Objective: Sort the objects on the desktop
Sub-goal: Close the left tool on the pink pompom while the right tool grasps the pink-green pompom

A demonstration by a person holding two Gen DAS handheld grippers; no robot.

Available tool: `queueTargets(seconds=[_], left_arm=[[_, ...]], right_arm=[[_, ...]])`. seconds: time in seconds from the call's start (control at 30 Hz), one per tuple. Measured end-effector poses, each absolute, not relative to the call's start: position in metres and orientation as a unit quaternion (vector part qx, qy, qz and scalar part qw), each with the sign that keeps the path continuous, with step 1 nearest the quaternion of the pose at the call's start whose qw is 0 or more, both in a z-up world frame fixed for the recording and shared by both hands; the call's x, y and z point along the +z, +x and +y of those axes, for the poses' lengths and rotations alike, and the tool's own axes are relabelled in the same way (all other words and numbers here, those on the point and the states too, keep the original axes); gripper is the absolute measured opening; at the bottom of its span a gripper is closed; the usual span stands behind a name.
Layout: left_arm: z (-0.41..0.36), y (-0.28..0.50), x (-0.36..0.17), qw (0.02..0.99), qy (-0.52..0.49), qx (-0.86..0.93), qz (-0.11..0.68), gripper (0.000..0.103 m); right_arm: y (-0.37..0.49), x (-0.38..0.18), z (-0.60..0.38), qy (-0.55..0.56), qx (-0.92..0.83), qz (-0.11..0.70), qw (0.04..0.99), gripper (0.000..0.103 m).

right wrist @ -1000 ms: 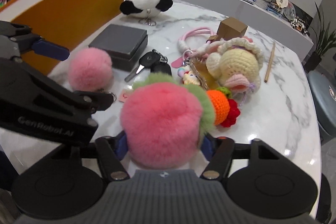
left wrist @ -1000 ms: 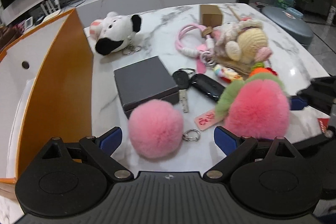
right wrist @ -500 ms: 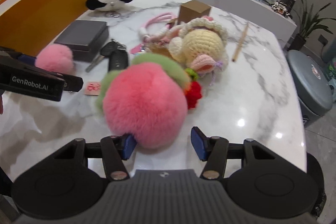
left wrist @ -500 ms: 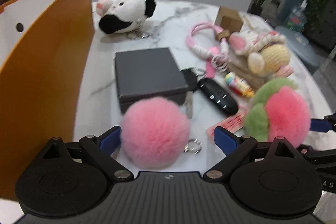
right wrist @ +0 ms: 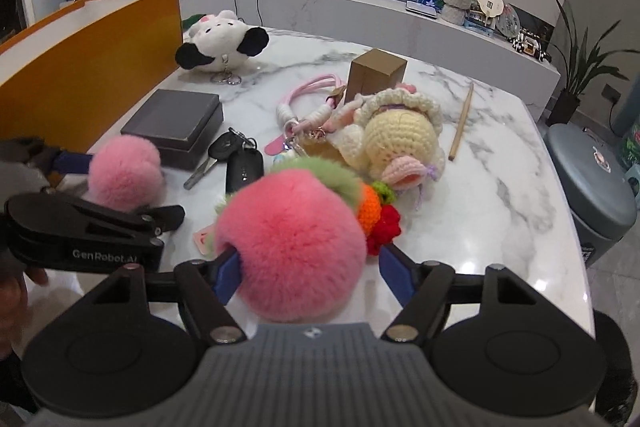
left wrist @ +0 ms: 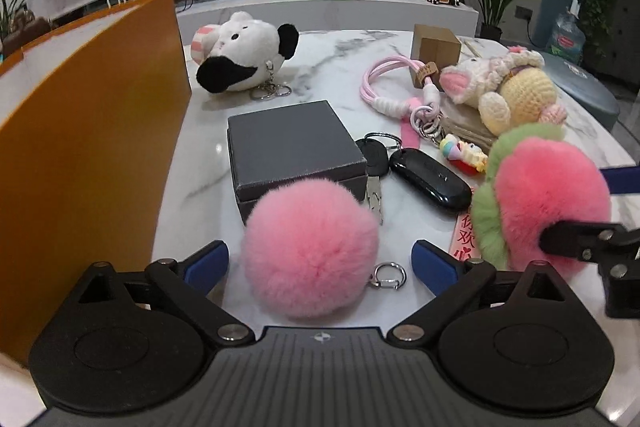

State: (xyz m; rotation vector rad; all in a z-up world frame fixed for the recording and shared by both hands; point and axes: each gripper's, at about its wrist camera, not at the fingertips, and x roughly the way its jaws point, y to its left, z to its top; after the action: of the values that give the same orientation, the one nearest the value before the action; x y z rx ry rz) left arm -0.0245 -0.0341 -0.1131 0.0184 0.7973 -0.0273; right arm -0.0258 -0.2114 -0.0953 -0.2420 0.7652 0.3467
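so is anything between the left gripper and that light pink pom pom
No. The pink pom pom already sits between the open fingers of the left gripper; nothing visible blocks them, only its key ring lies beside it.

Two fluffy pompoms: pink, pink-green. Two plush toys: panda, crocheted doll. Two boxes: grey, cardboard. Two car keys: one, another.

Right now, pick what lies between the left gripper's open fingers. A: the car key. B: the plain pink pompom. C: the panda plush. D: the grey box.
B: in the left wrist view the pink pompom sits on the table between the two blue pads of the left gripper, which stand apart from it on both sides.
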Motion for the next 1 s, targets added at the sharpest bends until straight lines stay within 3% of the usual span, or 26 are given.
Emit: queueTargets(seconds=[0.2,0.3,0.5,0.57,0.83,0.87,0.9,1.0], left_arm=[[-0.029,-0.018,-0.112,0.921,0.007,-0.024,0.389,0.103],[-0.030,-0.018,-0.110,0.922,0.017,-0.038,0.384,0.088],[-0.031,-0.019,-0.108,0.921,0.018,-0.038,0.388,0.081],[-0.031,-0.021,-0.107,0.920,0.020,-0.042,0.389,0.069],[-0.033,-0.022,-0.103,0.917,0.025,-0.062,0.392,0.042],[-0.033,-0.022,-0.103,0.917,0.026,-0.063,0.393,0.040],[-0.033,-0.023,-0.103,0.917,0.027,-0.064,0.393,0.040],[-0.033,-0.024,-0.103,0.916,0.029,-0.069,0.395,0.035]], right_arm=[[-0.018,-0.104,-0.213,-0.089,0.171,0.386,0.902,0.070],[-0.015,-0.107,-0.211,-0.079,0.177,0.395,0.898,0.065],[-0.014,-0.106,-0.204,-0.088,0.179,0.390,0.899,0.063],[-0.013,-0.106,-0.202,-0.090,0.179,0.389,0.899,0.062],[-0.012,-0.112,-0.200,-0.099,0.177,0.382,0.902,0.062],[-0.011,-0.113,-0.200,-0.098,0.177,0.384,0.901,0.060],[-0.010,-0.114,-0.200,-0.095,0.179,0.387,0.900,0.048],[-0.009,-0.115,-0.202,-0.079,0.180,0.393,0.898,0.044]])
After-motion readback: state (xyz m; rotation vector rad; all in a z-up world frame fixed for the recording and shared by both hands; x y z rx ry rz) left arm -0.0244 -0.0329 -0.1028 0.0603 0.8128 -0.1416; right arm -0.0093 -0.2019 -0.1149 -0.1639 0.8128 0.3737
